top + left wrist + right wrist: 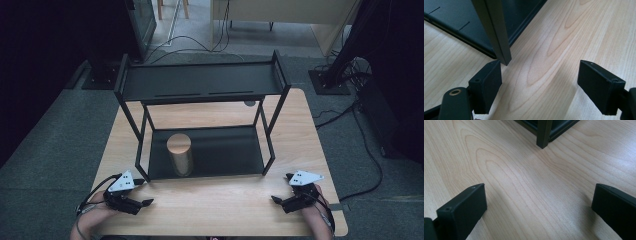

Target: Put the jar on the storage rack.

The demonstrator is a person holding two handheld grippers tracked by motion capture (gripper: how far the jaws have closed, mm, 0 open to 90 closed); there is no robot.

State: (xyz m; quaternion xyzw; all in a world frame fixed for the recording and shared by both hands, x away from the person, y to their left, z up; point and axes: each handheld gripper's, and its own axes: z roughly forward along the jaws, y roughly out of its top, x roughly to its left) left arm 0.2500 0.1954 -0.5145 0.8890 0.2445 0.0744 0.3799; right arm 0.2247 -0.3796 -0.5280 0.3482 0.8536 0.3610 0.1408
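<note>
A black two-level rack (pixel 200 95) is standing on the middle of the wooden surface (pixel 215 205), reaching back toward the far edge. A tan cylinder-shaped canister (pixel 180 154) is standing upright on the rack's lower shelf (pixel 225 152), toward that shelf's left side and near its front edge; its top looks closed, and what it is holding inside cannot be told. The upper shelf (pixel 200 82) is sitting above it on thin legs.

The left gripper (pixel 143 201) is resting near the front left corner of the surface, just in front of the rack's front left leg (pixel 140 150). In the left gripper view, the left gripper (pixel 539 85) is showing its jaws spread wide apart with only bare wood between them, and the foot of the rack's leg (pixel 499 37) is standing just beyond the left jaw, close to it but not pinched.

The right gripper (pixel 278 197) is lying near the front right corner of the surface, in front of the rack's front right leg (pixel 270 150). In the right gripper view, the right gripper (pixel 539 207) is also holding its jaws spread, empty, with the rack's leg (pixel 543 133) well apart from them farther across the wood.

The canister is sitting well apart from both grippers, behind them and closer to the left one
</note>
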